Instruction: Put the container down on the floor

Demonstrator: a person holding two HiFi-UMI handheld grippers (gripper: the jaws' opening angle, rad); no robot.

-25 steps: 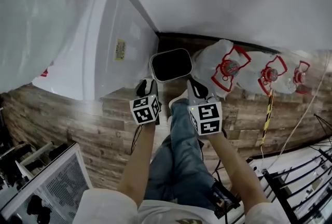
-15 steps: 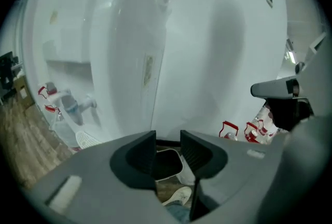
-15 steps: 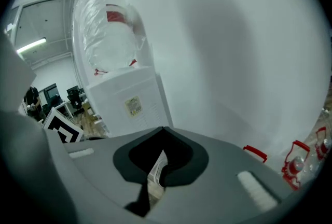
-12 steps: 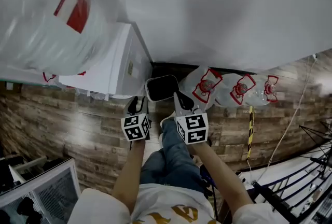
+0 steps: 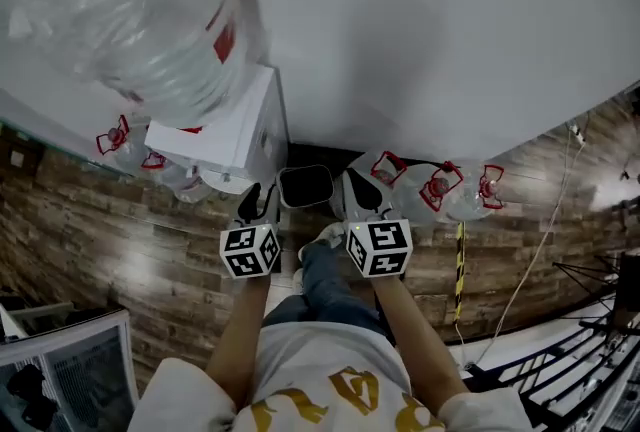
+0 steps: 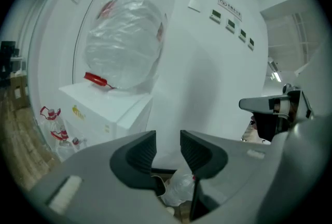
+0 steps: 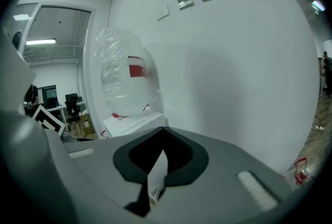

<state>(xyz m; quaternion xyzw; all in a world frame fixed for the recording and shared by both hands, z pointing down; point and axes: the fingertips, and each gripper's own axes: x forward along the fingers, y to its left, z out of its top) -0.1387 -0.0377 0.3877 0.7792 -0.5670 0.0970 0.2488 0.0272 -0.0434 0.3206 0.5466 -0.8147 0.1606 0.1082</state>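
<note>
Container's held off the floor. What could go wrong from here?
1. Only the right tool is shut on the container, on its thin rim; the left tool has its jaws apart, so it may slip.
2. Water jugs and a white cabinet flank the spot below; it could snag.

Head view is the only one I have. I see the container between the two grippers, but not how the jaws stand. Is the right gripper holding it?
Observer: Yes. In the right gripper view, the right gripper is shut on a thin white edge, apparently the wall of the container.
Operator: And the left gripper, does it grip too?
Observer: No. The left gripper view shows the left gripper open, with only the white wall visible through the gap.
</note>
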